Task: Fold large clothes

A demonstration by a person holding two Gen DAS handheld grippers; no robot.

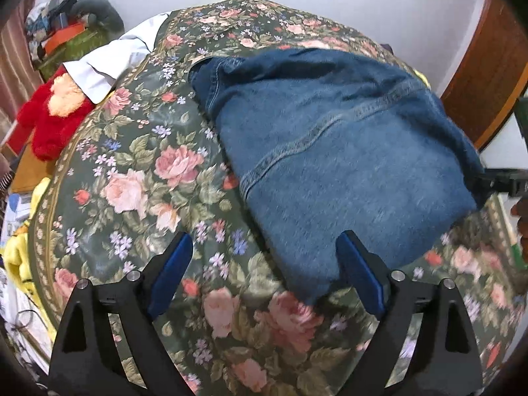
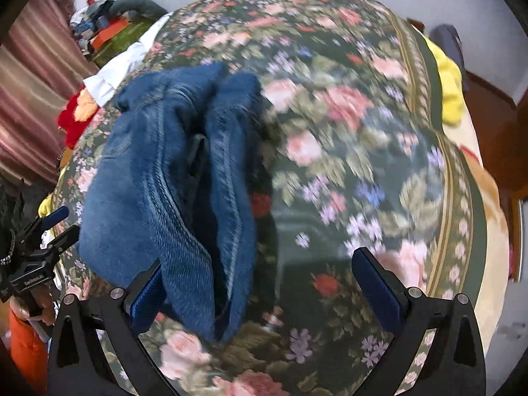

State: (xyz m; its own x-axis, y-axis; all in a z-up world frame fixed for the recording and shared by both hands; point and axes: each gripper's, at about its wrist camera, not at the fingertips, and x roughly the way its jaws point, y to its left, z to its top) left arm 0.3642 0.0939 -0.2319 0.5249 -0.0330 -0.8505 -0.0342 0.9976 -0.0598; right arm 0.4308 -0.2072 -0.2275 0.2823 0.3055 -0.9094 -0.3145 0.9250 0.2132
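Observation:
A blue denim garment (image 1: 346, 151) lies folded in a bundle on the floral bedspread (image 1: 138, 171). My left gripper (image 1: 264, 260) is open, just in front of the bundle's near corner, and holds nothing. In the right wrist view the same denim (image 2: 171, 191) lies at the left, its folded layers facing me. My right gripper (image 2: 257, 280) is open, its left finger (image 2: 145, 293) beside the denim's near end, gripping nothing. The left gripper also shows at the far left edge of the right wrist view (image 2: 49, 227).
A white cloth (image 1: 112, 56) and a red plush toy (image 1: 52, 112) lie at the bed's far left. A cluttered pile (image 1: 66, 23) stands behind them. A yellow item (image 2: 448, 89) lies at the right edge. A wooden headboard (image 1: 488, 76) is at the right.

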